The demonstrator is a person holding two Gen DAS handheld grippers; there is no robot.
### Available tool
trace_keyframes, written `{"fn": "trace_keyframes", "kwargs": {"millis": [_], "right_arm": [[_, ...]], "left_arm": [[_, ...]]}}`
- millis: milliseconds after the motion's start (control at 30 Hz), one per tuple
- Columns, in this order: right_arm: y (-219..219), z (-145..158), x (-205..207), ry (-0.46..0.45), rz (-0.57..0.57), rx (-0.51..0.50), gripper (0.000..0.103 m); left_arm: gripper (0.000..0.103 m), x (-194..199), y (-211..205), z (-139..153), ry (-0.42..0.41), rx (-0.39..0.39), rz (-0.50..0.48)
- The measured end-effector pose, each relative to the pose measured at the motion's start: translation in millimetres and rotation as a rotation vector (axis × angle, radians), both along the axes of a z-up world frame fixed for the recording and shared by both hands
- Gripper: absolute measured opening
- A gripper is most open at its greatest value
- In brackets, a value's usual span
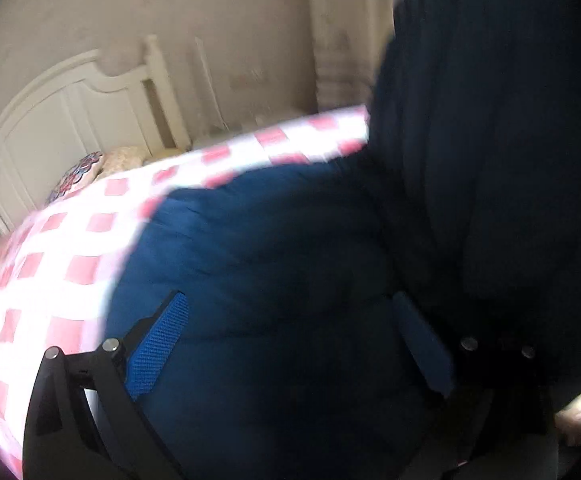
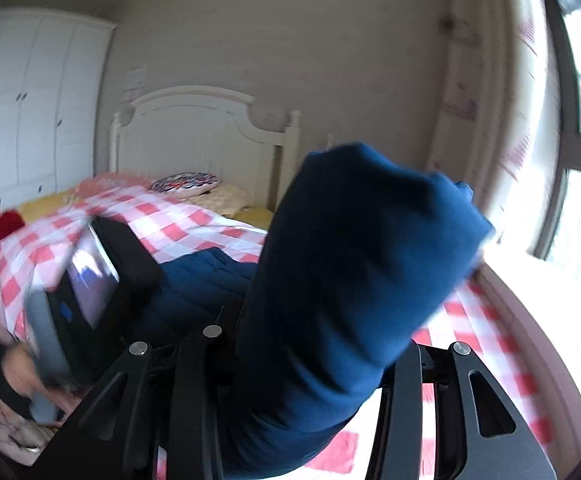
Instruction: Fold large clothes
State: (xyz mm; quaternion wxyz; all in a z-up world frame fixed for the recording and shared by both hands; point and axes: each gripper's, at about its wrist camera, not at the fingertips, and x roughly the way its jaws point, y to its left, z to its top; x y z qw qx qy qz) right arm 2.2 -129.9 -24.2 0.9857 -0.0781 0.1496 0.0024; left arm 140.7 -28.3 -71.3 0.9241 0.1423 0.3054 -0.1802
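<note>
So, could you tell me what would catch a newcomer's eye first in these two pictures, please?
The big dark blue garment dominates: in the right wrist view a thick bunch of it rises between the fingers of the right hand-held gripper, filling the middle. Under it lies the pink-and-white checked bedspread, with a white headboard against the far wall.

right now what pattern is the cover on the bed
Pink-and-white check; the bed cover shows best in the right wrist view.
</note>
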Motion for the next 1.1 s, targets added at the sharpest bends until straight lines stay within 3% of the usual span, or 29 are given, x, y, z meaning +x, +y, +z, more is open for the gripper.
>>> {"fn": "trace_keyframes", "kwargs": {"millis": [67, 133, 233, 300, 400, 433, 500, 567, 767, 967, 1100], "right_arm": [[27, 3, 14, -0.002, 0.027, -0.055, 0.043], [54, 0, 30, 0.006, 0.058, -0.103, 0.043], [110, -24, 62, 0.064, 0.118, -0.237, 0.043], [151, -55, 82, 0.128, 0.158, -0.369, 0.043], [200, -108, 91, 0.148, 0.154, -0.629, 0.043], [205, -116, 87, 0.130, 0.147, -0.671, 0.043], [199, -112, 81, 0.115, 0.154, -0.627, 0.041], [190, -103, 76, 0.079, 0.146, -0.595, 0.039], [185, -99, 55, 0.008, 0.183, -0.619, 0.039], [187, -109, 43, -0.009, 0.226, -0.646, 0.039], [182, -107, 43, -0.010, 0.236, -0.626, 0.041]], "left_arm": [[0.101, 7, 45, 23, -0.039, -0.085, 0.098], [0.101, 18, 95, 36, 0.000, -0.228, 0.149], [0.101, 40, 180, 30, 0.179, -0.529, 0.155], [0.101, 49, 214, 17, 0.268, -0.677, 0.120], [0.100, 57, 243, -3, 0.392, -0.849, 0.081], [0.101, 62, 249, -10, 0.440, -0.904, 0.068], [0.101, 64, 246, -14, 0.480, -0.939, 0.043], [0.101, 71, 231, -12, 0.510, -0.935, -0.015], [0.101, 99, 148, 9, 0.569, -0.746, -0.188], [0.101, 114, 93, 21, 0.586, -0.566, -0.267], [0.098, 119, 78, 24, 0.555, -0.458, -0.230]]}}
